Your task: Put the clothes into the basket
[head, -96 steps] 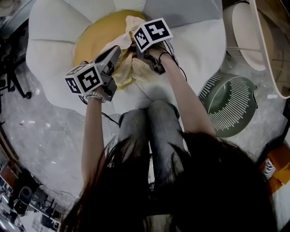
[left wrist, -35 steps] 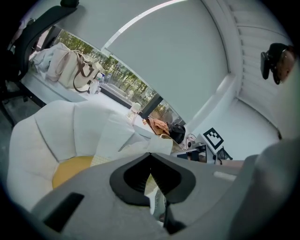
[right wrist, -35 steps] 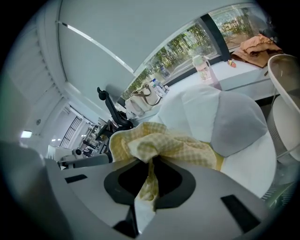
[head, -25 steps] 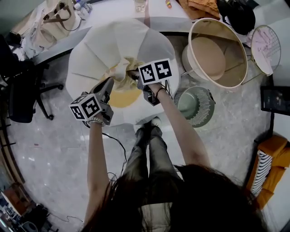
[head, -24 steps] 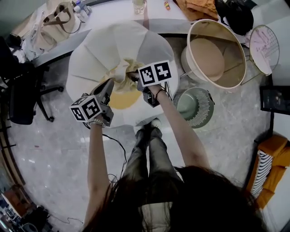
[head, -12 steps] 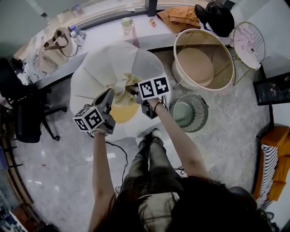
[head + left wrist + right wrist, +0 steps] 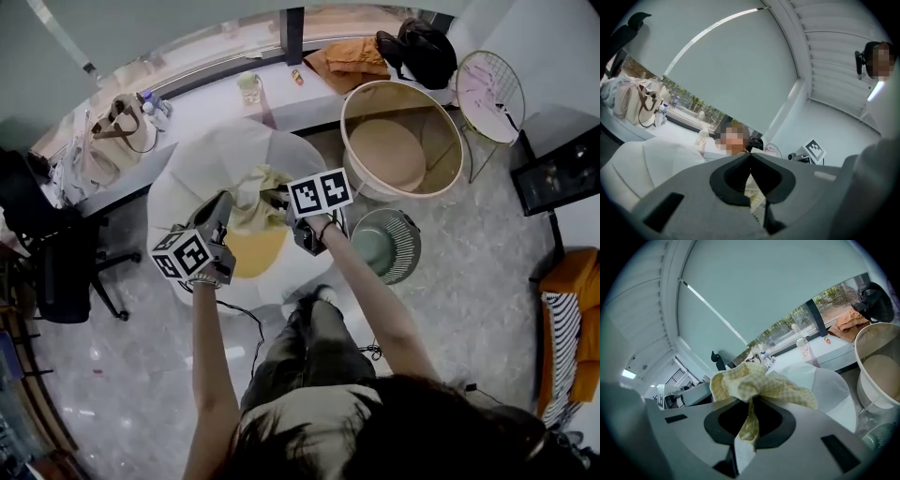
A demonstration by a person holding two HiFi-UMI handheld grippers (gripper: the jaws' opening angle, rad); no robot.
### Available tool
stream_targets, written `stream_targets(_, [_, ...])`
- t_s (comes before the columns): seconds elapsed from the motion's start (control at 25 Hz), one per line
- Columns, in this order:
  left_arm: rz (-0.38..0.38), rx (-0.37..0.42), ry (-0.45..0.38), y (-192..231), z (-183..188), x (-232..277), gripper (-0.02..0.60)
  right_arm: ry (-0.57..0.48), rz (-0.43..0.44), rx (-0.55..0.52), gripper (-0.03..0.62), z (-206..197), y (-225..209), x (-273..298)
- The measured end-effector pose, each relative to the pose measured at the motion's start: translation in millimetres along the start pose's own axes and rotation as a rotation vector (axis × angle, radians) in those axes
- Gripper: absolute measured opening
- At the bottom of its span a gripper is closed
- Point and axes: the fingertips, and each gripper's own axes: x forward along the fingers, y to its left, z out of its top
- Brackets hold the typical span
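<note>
Over the white seat (image 7: 202, 161) on grey floor (image 7: 459, 300), left hand-held gripper (image 7: 224, 201) and right hand-held gripper (image 7: 279, 198) clamp the yellow cloth (image 7: 255, 195).

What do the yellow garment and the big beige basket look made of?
The yellow garment: thin woven cloth, likely cotton, matte, judging by its fine gingham check and soft crumpled folds. The beige basket: rigid, smooth, thin wall with a matte finish and an even rim. It could be plastic or painted metal; can't tell which.
</note>
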Motion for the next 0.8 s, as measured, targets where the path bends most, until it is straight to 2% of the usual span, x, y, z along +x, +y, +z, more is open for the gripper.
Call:
stream_targets(0.4, [-0.083, 0.067, 0.031, -45.0, 18.4, 41.7, 0.011, -0.074, -0.026, -0.003, 0.043, 30.2, -13.7, -49.5])
stream_targets(0.8, [-0.142, 0.09, 0.068, -99.6, 6.4, 80.6, 0.011, -0.119, -0.059, 0.008, 0.043, 33.5, -38.1, -113.7])
